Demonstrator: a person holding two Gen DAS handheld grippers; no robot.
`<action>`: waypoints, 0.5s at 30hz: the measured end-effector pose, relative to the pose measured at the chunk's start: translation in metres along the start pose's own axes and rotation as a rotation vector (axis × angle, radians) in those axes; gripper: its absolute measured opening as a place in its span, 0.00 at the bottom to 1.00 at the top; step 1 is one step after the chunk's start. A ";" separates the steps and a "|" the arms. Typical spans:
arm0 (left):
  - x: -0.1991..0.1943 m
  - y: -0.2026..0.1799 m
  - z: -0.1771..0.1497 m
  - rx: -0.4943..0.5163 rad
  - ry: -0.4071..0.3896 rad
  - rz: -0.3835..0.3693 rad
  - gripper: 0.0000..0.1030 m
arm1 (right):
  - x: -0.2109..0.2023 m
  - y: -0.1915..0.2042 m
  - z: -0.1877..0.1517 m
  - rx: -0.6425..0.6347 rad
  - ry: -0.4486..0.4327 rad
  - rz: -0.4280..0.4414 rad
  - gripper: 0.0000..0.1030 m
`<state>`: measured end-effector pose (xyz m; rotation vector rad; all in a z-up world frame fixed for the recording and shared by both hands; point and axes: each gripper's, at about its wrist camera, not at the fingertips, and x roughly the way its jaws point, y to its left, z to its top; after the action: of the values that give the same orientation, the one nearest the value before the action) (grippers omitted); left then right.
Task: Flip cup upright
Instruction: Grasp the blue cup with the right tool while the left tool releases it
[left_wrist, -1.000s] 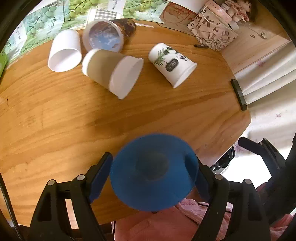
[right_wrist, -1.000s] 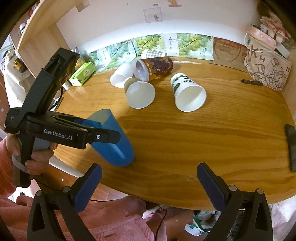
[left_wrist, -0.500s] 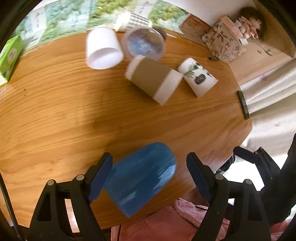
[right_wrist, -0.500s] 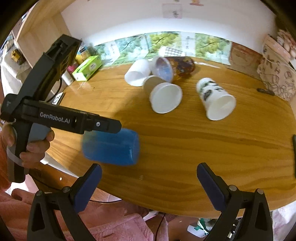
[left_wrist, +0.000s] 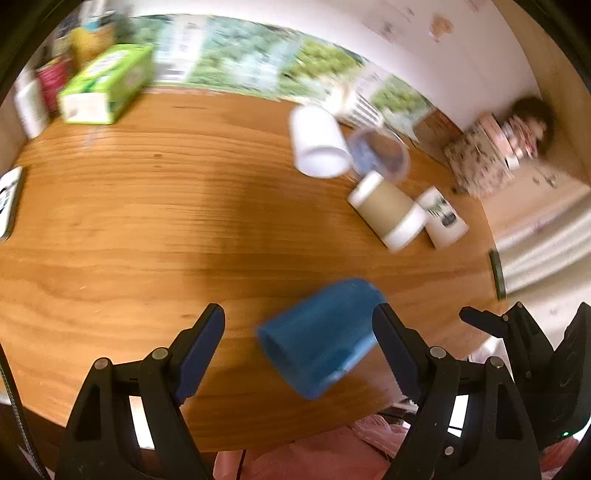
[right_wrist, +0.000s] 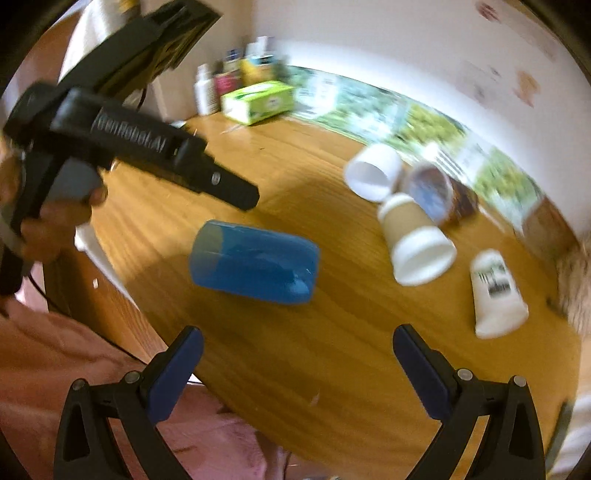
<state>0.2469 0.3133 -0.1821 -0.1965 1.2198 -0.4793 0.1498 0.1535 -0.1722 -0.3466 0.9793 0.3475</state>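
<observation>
A blue plastic cup (left_wrist: 320, 335) lies on its side on the wooden table (left_wrist: 147, 221) near the front edge; it also shows in the right wrist view (right_wrist: 255, 266), its mouth to the left. My left gripper (left_wrist: 299, 347) is open, and the cup lies between its fingers toward the right one; contact is unclear. My right gripper (right_wrist: 297, 369) is open and empty, just in front of the cup. The left gripper's body (right_wrist: 140, 147) shows above the cup in the right wrist view.
Several paper cups lie on their sides at the back right: a white one (right_wrist: 373, 171), a brown-sleeved one (right_wrist: 417, 243), a patterned one (right_wrist: 496, 295) and a dark printed one (right_wrist: 432, 194). A green tissue box (left_wrist: 107, 88) and bottles (right_wrist: 229, 85) stand at the back left.
The blue cup, held in my left gripper a second ago, has been let go and now lies on its side. Both cameras have swung left.
</observation>
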 end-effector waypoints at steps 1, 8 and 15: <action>-0.005 0.006 -0.002 -0.018 -0.021 0.012 0.82 | 0.002 0.003 0.002 -0.031 0.000 -0.002 1.00; -0.025 0.028 -0.023 -0.098 -0.142 0.112 0.82 | 0.016 0.021 0.017 -0.274 0.009 0.012 1.00; -0.041 0.038 -0.052 -0.175 -0.213 0.179 0.82 | 0.029 0.042 0.025 -0.518 0.037 0.046 1.00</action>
<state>0.1972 0.3715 -0.1796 -0.2777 1.0592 -0.1897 0.1651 0.2058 -0.1894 -0.8030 0.9255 0.6405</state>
